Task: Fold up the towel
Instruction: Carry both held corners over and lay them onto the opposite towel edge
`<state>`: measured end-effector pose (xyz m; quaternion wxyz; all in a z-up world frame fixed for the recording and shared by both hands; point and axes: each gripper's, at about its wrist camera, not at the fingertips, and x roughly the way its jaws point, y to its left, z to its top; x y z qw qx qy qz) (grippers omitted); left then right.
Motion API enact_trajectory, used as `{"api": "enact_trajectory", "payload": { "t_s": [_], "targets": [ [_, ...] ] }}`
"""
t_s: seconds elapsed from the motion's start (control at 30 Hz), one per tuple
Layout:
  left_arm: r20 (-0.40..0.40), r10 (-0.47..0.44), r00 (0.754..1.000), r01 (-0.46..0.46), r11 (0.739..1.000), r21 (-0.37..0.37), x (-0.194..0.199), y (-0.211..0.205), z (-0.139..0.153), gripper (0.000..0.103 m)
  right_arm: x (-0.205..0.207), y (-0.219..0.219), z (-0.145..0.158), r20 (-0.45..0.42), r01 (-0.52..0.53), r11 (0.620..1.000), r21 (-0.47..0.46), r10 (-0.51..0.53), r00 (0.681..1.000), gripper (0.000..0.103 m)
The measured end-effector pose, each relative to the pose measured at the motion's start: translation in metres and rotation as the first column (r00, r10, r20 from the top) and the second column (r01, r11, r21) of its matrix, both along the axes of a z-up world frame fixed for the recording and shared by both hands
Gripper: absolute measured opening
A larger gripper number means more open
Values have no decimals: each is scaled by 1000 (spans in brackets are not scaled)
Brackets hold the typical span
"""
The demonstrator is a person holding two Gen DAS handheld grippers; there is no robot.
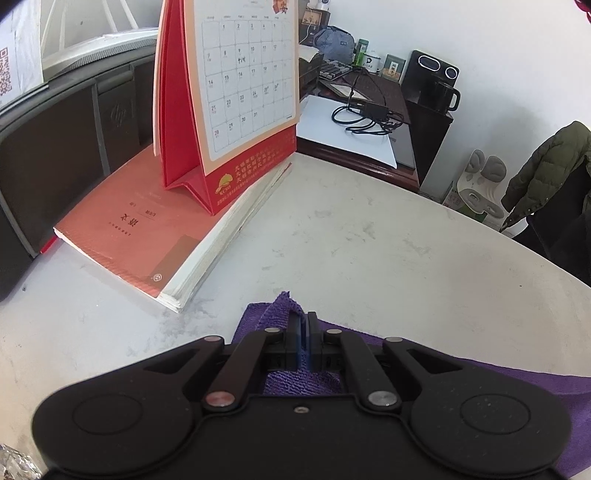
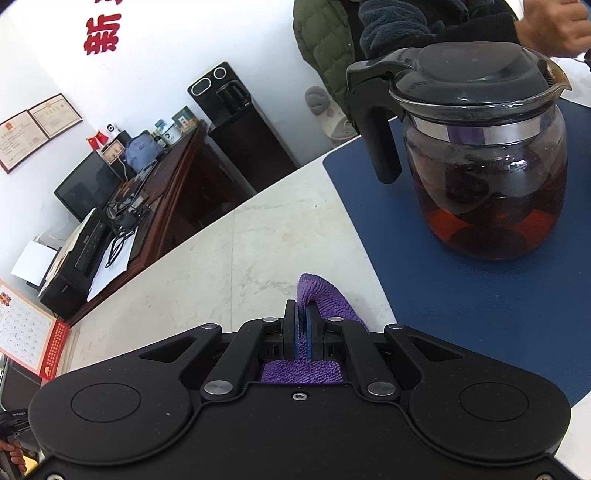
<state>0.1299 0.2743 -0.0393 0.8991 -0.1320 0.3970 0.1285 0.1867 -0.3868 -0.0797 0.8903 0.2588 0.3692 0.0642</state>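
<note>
A purple towel (image 1: 535, 384) lies on the pale marble table (image 1: 369, 240). My left gripper (image 1: 303, 319) is shut on one corner of it, and a purple tip sticks up past the black fingers. In the right wrist view my right gripper (image 2: 303, 314) is shut on another corner of the purple towel (image 2: 325, 291), which curls up over the fingers. Most of the cloth is hidden under both gripper bodies.
A red desk calendar (image 1: 236, 96) stands on an orange book (image 1: 147, 236) ahead of the left gripper. A glass teapot (image 2: 480, 155) of dark tea sits on a blue mat (image 2: 480, 306) ahead of the right gripper. A person's hand (image 2: 554, 26) is at the far edge.
</note>
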Motion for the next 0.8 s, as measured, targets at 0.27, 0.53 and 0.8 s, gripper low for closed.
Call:
{"api": "enact_trajectory", "payload": {
  "t_s": [0.27,0.53,0.8],
  "targets": [
    [-27,5,1000,-5,1000,-3,18,2,-13,3,9,-2,-8,-5,15,1000,5,-15,1000,3],
    [-69,9,998,-8,1000,6,28,2,-29,3,19,2,-22,-22,19,1000,-3,-19,1000,3],
    [-104,4,995,-3,1000,14,33,4,-40,5,29,9,-28,-39,8,999,-33,-9,999,4]
  ]
}}
